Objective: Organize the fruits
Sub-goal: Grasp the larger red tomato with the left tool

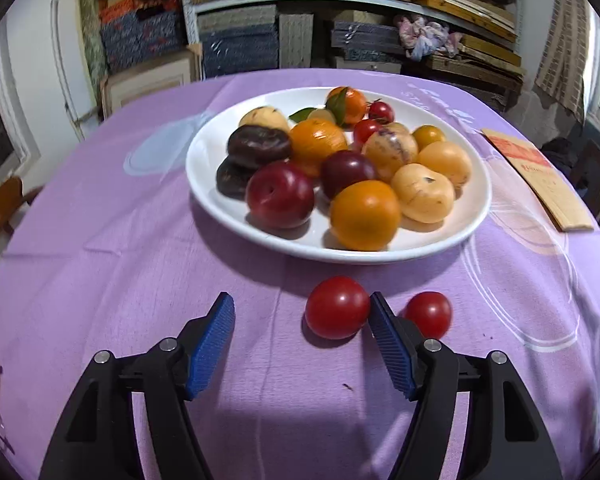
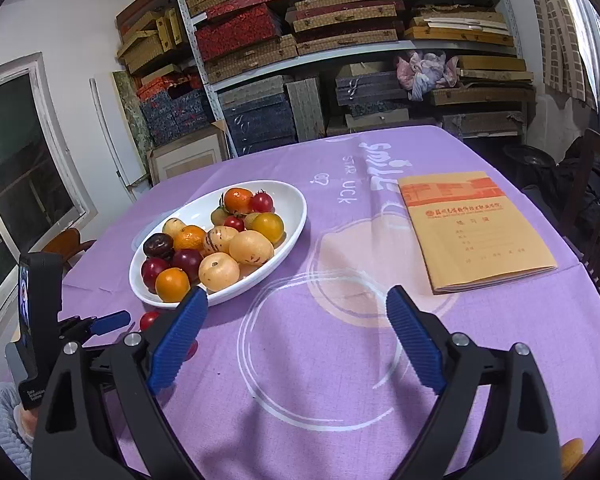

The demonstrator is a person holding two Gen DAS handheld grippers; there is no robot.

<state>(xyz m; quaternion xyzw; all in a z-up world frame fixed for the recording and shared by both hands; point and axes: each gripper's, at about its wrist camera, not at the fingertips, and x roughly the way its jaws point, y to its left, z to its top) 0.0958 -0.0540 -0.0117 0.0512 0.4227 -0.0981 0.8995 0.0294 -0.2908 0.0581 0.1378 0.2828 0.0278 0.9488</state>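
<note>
From the right wrist view we lose most of the two loose tomatoes: our own left finger covers one almost wholly, and only part of the other (image 2: pixel 149 319) shows beyond the left gripper (image 2: pixel 112 322), whose jaws we cannot judge from here. An orange fruit (image 2: pixel 571 450) at the near right edge is cut off by the lens rim. The printing on the yellow exercise book (image 2: pixel 476 232), lying to the right of the plate, is too small to read.

Our left gripper (image 1: pixel 302 316) stands wide open, holding nothing; the larger red tomato (image 1: pixel 337 307) sits against its right finger (image 1: pixel 388 340), with the smaller tomato (image 1: pixel 429 314) just right of it. Our right gripper (image 2: pixel 296 312) is also spread open and empty above the cloth.

The white oval plate (image 1: pixel 212 148) holds plums, oranges, pale yellow fruits and cherry tomatoes. It rests on a lilac printed tablecloth (image 1: pixel 120 260). Beyond stand shelves (image 2: pixel 340 52) stacked with patterned boxes.
</note>
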